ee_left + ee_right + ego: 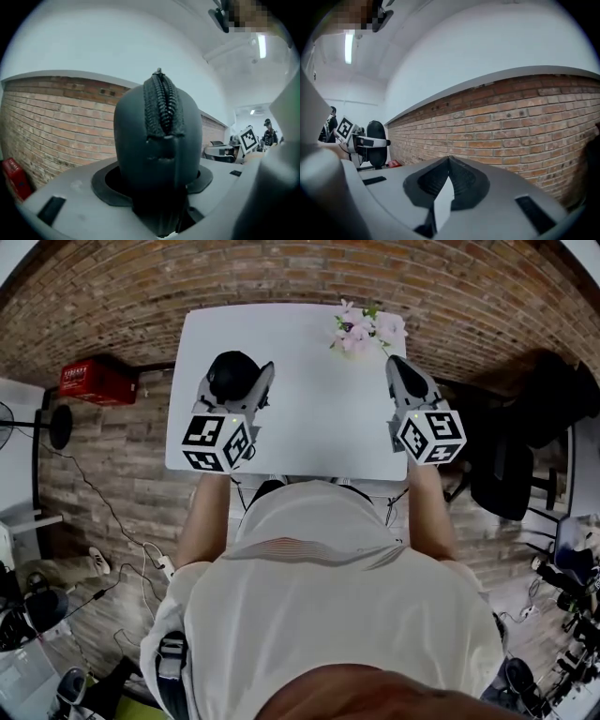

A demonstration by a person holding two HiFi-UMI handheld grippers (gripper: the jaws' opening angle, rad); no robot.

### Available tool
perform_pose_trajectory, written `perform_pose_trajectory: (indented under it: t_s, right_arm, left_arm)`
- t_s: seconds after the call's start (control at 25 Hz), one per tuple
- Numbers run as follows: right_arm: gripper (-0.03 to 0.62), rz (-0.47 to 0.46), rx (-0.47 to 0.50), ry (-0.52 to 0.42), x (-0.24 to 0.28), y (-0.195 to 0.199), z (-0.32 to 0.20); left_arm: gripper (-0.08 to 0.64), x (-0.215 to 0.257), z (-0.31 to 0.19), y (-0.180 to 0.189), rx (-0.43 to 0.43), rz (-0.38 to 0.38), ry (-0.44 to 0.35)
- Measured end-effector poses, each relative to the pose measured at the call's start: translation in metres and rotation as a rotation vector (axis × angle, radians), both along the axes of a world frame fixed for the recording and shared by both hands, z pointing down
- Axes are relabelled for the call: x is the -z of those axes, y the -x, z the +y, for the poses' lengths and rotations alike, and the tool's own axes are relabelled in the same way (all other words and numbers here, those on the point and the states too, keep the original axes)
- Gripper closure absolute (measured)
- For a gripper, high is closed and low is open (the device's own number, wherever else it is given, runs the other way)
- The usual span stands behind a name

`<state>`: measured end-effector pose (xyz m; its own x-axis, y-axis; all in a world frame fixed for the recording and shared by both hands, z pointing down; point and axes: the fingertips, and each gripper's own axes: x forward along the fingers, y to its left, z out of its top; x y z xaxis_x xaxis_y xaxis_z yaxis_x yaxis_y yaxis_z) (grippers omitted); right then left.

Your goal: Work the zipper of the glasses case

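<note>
A black oval glasses case point(232, 374) is held over the left side of the white table point(309, 418), and my left gripper point(236, 390) is shut on it. In the left gripper view the case point(157, 140) stands upright between the jaws. Its closed zipper point(161, 105) runs over the top, towards the camera. My right gripper point(405, 373) hovers over the table's right side, apart from the case. Its jaws meet tip to tip with nothing between them point(449, 161).
A small bunch of pink flowers point(361, 329) stands at the table's far right corner, just beyond the right gripper. On the floor a red box point(97, 379) lies to the left and a black chair point(511, 474) stands to the right. A brick wall point(525, 122) runs behind.
</note>
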<state>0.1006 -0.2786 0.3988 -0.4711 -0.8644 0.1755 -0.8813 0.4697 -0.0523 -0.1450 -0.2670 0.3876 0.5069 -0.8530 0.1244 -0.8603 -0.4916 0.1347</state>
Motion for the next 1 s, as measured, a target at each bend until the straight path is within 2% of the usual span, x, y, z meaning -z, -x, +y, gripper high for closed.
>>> perform_pose_trajectory:
  t_s: [0.12, 0.24, 0.6, 1.0]
  right_arm:
    - [0.540, -0.034, -0.041, -0.018, 0.006, -0.009, 0.002]
    - [0.540, -0.024, -0.069, -0.047, 0.012, -0.012, 0.004]
    - [0.540, 0.018, -0.053, -0.063, 0.015, -0.002, 0.004]
    - [0.540, 0.020, -0.026, -0.063, 0.011, 0.004, 0.008]
  left_arm:
    - [0.298, 0.012, 0.005, 0.025, 0.116, 0.034, -0.076]
    - [0.298, 0.019, 0.008, 0.037, 0.180, 0.034, -0.122]
    - [0.298, 0.016, 0.006, 0.025, 0.141, 0.013, -0.122]
    - [0.298, 0.015, 0.005, 0.012, 0.108, 0.000, -0.110]
